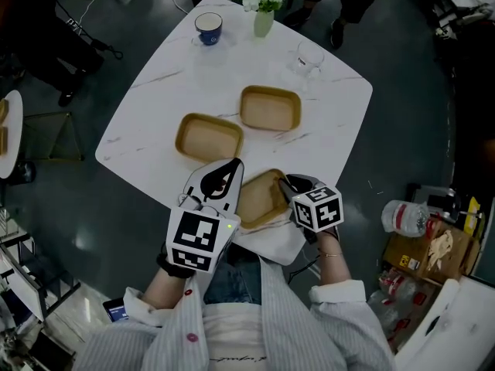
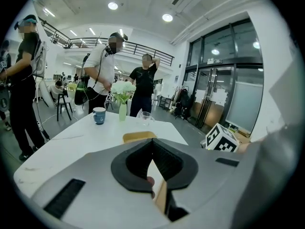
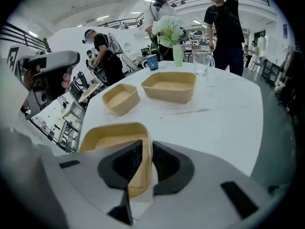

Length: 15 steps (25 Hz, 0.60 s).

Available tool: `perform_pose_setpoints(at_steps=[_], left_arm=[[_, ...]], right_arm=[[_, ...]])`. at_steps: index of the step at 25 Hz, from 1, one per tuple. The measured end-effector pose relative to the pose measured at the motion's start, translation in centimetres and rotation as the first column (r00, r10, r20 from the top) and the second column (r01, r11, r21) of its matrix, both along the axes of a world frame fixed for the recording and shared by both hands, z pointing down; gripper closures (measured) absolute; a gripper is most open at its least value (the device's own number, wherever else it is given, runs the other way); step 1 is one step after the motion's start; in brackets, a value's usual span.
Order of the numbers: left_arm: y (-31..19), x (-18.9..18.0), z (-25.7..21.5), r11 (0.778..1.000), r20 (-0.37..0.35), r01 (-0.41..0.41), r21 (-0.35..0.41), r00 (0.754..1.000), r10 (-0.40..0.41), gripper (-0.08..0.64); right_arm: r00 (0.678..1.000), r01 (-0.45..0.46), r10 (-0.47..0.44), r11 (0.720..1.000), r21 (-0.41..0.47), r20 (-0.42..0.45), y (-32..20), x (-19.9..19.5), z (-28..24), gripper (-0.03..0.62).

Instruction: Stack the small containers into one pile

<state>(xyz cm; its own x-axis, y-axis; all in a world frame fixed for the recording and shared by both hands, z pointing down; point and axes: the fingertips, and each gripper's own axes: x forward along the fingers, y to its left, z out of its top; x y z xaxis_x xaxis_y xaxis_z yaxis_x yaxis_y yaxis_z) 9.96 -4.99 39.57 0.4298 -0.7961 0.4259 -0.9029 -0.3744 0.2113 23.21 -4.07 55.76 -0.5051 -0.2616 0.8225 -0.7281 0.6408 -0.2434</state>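
The left gripper [image 2: 152,147] is hovering over the table's near edge at about 7 o'clock. Its jaws are meeting at the tips and gripping nothing, and only a sliver of tan is showing through the slit behind them. On the white marble-look table [image 1: 147,110] the left container [image 1: 209,137], a shallow tan rectangular tray of pressed fibre, is sitting just off centre toward 8 o'clock, apart from the others. The near container [image 1: 261,195], a matching tan fibre tray, is lying at the 6 o'clock corner between the two grippers. The far container [image 1: 270,108], the third such tray, is resting just off centre toward 2 o'clock, and nothing is stacked yet. Beyond them a blue ceramic mug [image 1: 208,28] is standing at 11 o'clock, a pale vase of white flowers [image 1: 263,10] at 12 and a clear glass cup [image 1: 309,56] between 1 and 2. At 5 o'clock the right gripper [image 3: 147,147] is straddling the near container's right-hand wall, its jaws partly apart with the wall between pads that are not appearing to press on it. These trays are looking light, thin-walled and matte. That should be making them easy to lift and unlikely to slip, though a hard pinch could be buckling them and they may be skating on the smooth top. An end wall, taken mid-length just under the rim, is probably offering the stiffest hold, and the sloped sides should be letting one nest into another.
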Motion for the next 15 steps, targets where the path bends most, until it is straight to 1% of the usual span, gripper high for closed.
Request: perform_pose_setpoints(at_steps=[3,9,15], left_arm=[[0.1,-0.2,-0.1,1.0,0.006,0.007,0.001,1.0,-0.007,0.543],[0.4,-0.5,0.0,1.0,0.011,0.016,0.0,1.0,-0.016,0.543],[0.2,-1.6,0.1,1.0,0.002,0.02,0.001,1.0,-0.02,0.543]], right_arm=[[1.0,0.001,-0.001,1.0,0.009,-0.018,-0.1,0.2,0.3,0.558],[0.999,-0.034,0.034,0.999,-0.014,0.014,0.1,0.4,0.3,0.565],[0.992,-0.107,0.108,0.994,-0.023,0.071,0.0,0.2,-1.0,0.568]])
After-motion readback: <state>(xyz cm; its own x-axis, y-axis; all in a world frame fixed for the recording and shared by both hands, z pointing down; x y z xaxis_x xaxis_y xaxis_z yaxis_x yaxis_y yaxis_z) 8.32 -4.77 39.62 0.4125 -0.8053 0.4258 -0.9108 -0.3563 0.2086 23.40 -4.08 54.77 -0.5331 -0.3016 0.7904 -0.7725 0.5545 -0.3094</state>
